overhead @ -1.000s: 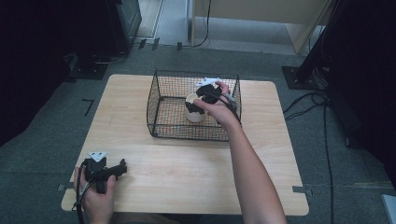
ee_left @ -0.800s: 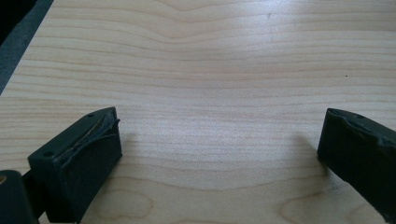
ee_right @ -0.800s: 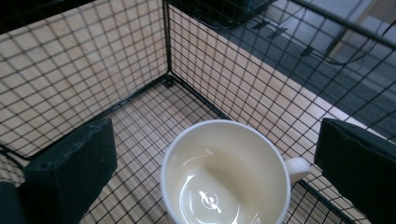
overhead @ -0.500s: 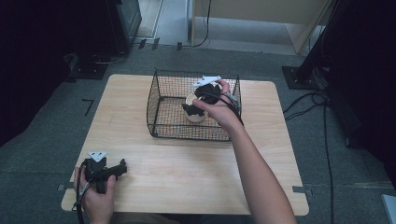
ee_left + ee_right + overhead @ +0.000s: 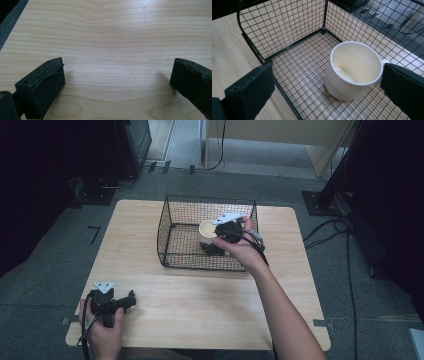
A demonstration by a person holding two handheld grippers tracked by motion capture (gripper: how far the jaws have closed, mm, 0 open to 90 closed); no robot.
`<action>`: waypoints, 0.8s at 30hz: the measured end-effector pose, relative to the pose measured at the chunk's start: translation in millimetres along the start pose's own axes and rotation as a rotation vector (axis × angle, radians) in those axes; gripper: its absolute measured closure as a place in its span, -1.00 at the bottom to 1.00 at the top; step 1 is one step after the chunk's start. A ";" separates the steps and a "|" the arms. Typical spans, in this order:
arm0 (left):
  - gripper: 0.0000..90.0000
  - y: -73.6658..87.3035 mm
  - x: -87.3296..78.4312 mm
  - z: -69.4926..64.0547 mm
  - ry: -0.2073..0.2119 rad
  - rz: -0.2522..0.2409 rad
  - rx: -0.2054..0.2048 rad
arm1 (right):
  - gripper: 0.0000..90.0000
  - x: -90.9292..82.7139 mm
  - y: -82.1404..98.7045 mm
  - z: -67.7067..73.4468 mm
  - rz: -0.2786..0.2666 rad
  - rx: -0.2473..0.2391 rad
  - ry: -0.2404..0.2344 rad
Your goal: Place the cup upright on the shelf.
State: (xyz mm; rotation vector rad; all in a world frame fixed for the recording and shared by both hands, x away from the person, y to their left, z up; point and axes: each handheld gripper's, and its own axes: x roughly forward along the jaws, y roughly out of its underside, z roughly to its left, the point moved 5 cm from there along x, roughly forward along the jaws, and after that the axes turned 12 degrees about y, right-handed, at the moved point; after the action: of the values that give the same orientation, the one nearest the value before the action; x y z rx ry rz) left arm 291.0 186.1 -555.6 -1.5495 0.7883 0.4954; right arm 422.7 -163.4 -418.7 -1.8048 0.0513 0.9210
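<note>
1. Near left corner of the table [image 5: 200, 305]: the left gripper [image 5: 131, 299] lies low on the wood in the person's hand, jaws spread wide over bare tabletop.
2. Farther, right of centre: the right gripper [image 5: 206, 247] hangs over the near right part of the wire basket [image 5: 167, 227], jaws spread apart, gripping nothing.
3. Inside the basket, at its right side, the cream mug [image 5: 352, 68] stands upright on the mesh floor, its rim just beside the right gripper's right-hand jaw.

Glossy, probably ceramic cup [image 5: 353, 70]; wire basket [image 5: 287, 30]
</note>
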 end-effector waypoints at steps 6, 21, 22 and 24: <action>-1.00 0.0 0.0 0.0 0.000 0.000 0.000 | -1.00 -10.2 10.6 2.2 -0.004 0.001 -0.008; -1.00 -0.1 0.2 0.0 0.000 -0.003 0.000 | -1.00 -45.1 32.3 6.4 -0.029 0.007 -0.029; -1.00 -0.1 0.2 0.0 0.000 -0.002 0.000 | -1.00 -47.1 33.8 6.8 -0.031 0.008 -0.030; -1.00 -0.1 0.2 0.0 0.000 -0.003 0.000 | -1.00 -50.3 36.9 6.8 -0.029 0.004 -0.027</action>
State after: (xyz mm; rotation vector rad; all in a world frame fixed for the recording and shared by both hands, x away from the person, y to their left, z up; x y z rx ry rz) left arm 291.2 186.0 -555.6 -1.5504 0.7859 0.4939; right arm 367.4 -193.0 -418.1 -1.7845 0.0101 0.9238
